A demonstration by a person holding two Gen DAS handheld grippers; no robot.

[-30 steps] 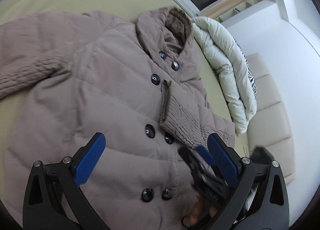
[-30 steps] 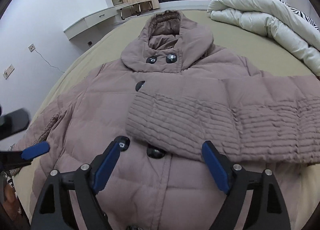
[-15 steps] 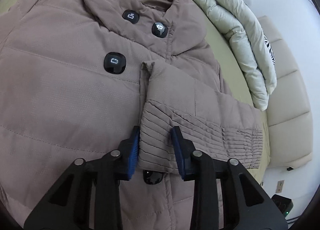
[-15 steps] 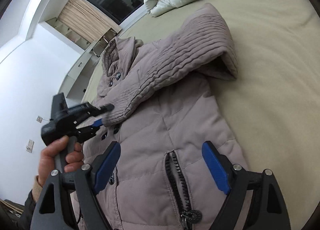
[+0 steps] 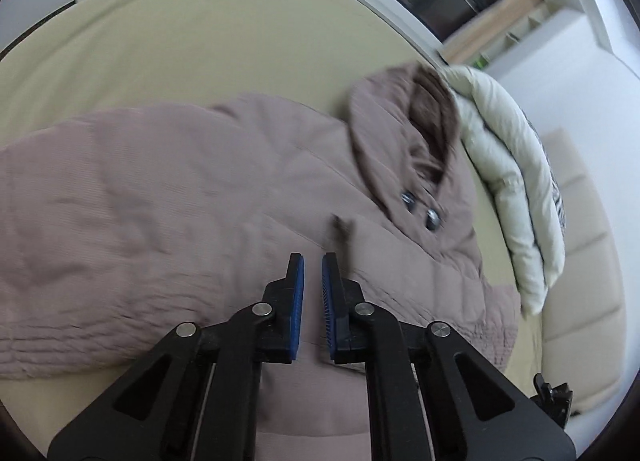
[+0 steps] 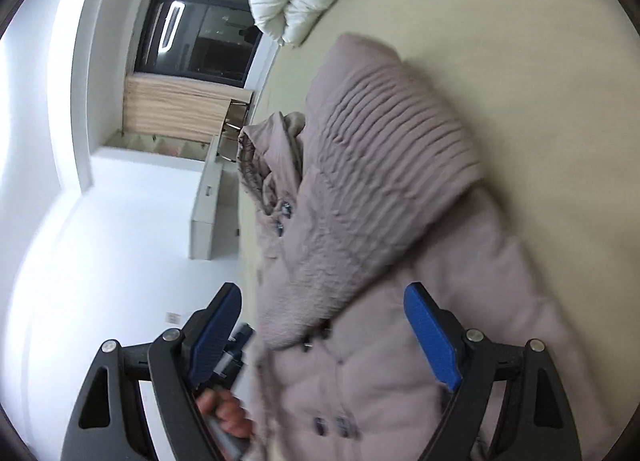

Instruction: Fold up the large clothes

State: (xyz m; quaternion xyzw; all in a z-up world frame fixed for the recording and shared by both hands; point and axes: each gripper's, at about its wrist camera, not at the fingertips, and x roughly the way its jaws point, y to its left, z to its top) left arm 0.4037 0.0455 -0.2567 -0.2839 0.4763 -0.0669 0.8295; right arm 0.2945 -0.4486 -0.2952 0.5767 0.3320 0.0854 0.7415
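A taupe hooded padded coat (image 5: 168, 201) lies face up on the bed, one ribbed sleeve (image 6: 372, 165) folded across its chest. My left gripper (image 5: 313, 261) hovers over the coat's front near the sleeve cuff, its blue pads almost together with a narrow gap and nothing visible between them. My right gripper (image 6: 324, 301) is open and empty, tilted sideways above the coat's buttoned front (image 6: 332, 425). The hand holding the left gripper shows low in the right wrist view (image 6: 224, 413).
The coat lies on an olive bedsheet (image 5: 200, 41). A rolled white duvet (image 5: 508, 181) lies by the hood, with a beige padded headboard (image 5: 580, 261) beyond. A dark window (image 6: 200, 29) and white cabinet (image 6: 204, 217) stand past the bed's edge.
My left gripper has closed further, pulled back and swung left, so the outstretched left sleeve now fills its view. My right gripper has rolled sideways and moved closer over the folded sleeve.
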